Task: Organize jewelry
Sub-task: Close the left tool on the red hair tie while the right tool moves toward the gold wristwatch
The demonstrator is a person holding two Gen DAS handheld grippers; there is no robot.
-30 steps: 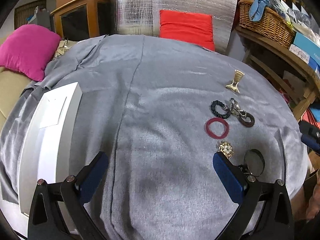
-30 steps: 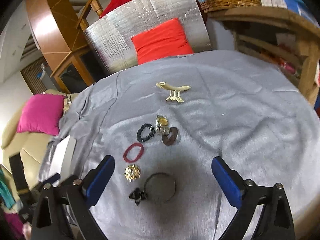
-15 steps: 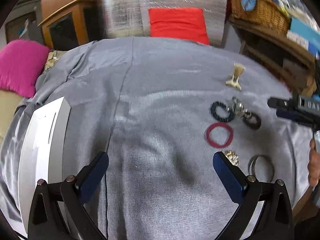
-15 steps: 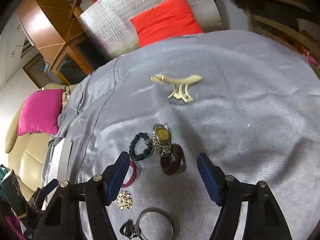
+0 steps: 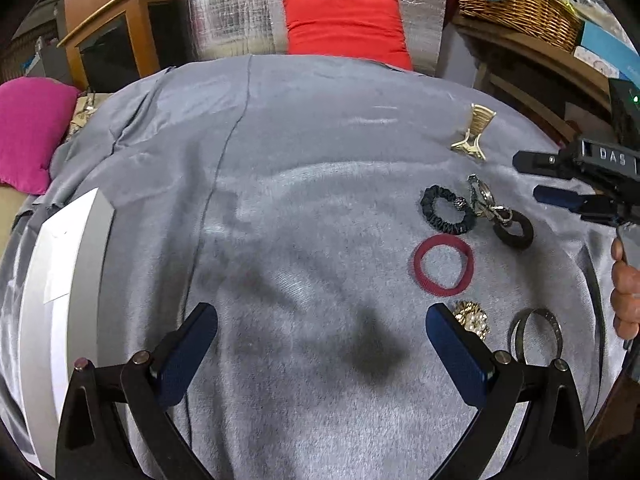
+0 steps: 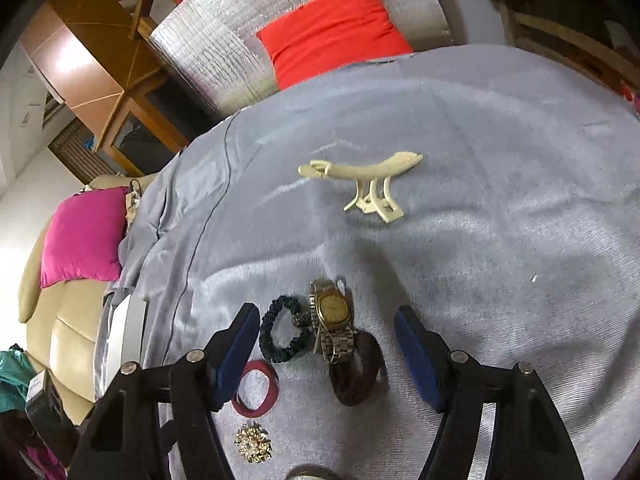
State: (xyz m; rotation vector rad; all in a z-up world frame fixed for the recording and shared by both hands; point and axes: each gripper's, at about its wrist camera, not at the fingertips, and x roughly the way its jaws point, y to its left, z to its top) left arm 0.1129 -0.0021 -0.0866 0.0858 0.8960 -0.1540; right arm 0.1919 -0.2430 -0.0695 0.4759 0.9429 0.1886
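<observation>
Jewelry lies on a grey cloth [image 5: 304, 208]. A metal wristwatch [image 6: 331, 320] lies over a brown hair tie [image 6: 356, 376], beside a black scrunchie [image 6: 280, 330], a red hair band [image 6: 256, 388] and a gold brooch [image 6: 253, 445]. A cream hair claw [image 6: 366, 184] lies farther back. My right gripper [image 6: 326, 356] is open, low over the watch, fingers either side of it. My left gripper [image 5: 320, 354] is open and empty over bare cloth. In the left view I see the scrunchie [image 5: 448, 209], red band [image 5: 442, 265], brooch [image 5: 472, 319], a metal bangle [image 5: 536, 336] and the right gripper [image 5: 536, 178].
A white box [image 5: 60, 300] lies at the cloth's left edge. A red cushion [image 5: 346, 28] and a silver foil panel [image 5: 236, 4] stand behind. A pink cushion [image 5: 28, 136] is at left. A wicker basket [image 5: 516, 0] sits on a wooden shelf at right.
My right gripper has moved forward and down over the watch, and its fingers have narrowed. My left gripper's view has shifted slightly; it stays open and empty.
</observation>
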